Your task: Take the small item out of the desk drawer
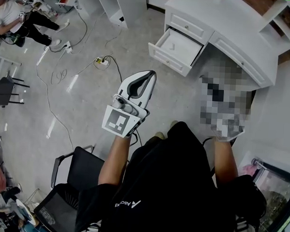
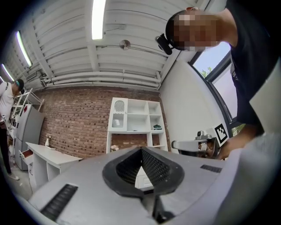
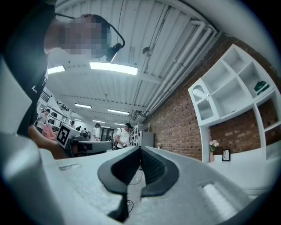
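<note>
The white desk stands at the top right of the head view, and its left drawer is pulled open. A faint small mark shows on the drawer's floor, too small to identify. My left gripper is raised in front of me and points toward the drawer from well short of it. Its jaws are shut with nothing between them. A mosaic patch covers my right gripper in the head view. In its own view the right gripper is shut and empty, and it appears beside the left one.
A black office chair stands at my lower left. A power strip and cables lie on the floor ahead. A white shelf unit stands against the brick wall. People work at the far left.
</note>
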A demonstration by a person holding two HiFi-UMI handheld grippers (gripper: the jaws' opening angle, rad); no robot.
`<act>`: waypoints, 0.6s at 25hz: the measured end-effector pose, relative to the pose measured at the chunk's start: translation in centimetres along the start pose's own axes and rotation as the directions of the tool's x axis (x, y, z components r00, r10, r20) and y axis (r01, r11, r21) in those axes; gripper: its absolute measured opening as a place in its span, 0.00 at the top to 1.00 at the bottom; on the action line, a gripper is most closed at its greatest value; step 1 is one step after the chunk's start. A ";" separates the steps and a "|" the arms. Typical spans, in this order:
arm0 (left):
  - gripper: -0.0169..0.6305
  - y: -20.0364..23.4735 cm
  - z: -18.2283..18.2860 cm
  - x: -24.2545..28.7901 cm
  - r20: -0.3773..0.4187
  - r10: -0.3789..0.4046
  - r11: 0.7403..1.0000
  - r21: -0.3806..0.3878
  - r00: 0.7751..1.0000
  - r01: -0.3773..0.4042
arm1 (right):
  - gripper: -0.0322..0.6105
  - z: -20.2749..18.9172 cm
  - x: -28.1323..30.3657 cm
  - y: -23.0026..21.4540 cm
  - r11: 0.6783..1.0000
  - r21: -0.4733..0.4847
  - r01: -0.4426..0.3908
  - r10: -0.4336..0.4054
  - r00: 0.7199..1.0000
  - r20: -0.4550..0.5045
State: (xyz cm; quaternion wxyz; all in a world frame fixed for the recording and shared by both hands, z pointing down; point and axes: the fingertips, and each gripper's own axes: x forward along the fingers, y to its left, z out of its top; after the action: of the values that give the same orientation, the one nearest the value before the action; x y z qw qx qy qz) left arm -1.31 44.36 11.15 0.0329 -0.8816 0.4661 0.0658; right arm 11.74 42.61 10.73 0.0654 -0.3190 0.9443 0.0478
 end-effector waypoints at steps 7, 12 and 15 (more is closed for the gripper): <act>0.98 2.9 -2.0 3.3 0.009 -0.006 1.000 0.006 1.000 0.006 | 0.95 -3.3 2.6 -2.9 1.000 -0.008 0.014 -0.014 1.000 -0.016; 0.98 6.6 -4.2 6.6 -0.038 -0.005 1.000 0.010 0.999 0.005 | 0.95 -5.6 5.7 -6.9 1.000 0.005 0.028 -0.028 0.999 -0.029; 0.98 9.5 -5.6 10.2 -0.056 -0.004 1.000 0.012 0.998 0.005 | 0.95 -7.3 8.5 -10.5 0.999 0.004 0.031 -0.031 0.998 -0.045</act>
State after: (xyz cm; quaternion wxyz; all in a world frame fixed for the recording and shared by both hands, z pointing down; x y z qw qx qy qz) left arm -3.03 30.01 15.27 0.0251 -0.8840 0.4653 0.0382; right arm 10.72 28.28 16.08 0.0455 -0.3346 0.9405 0.0373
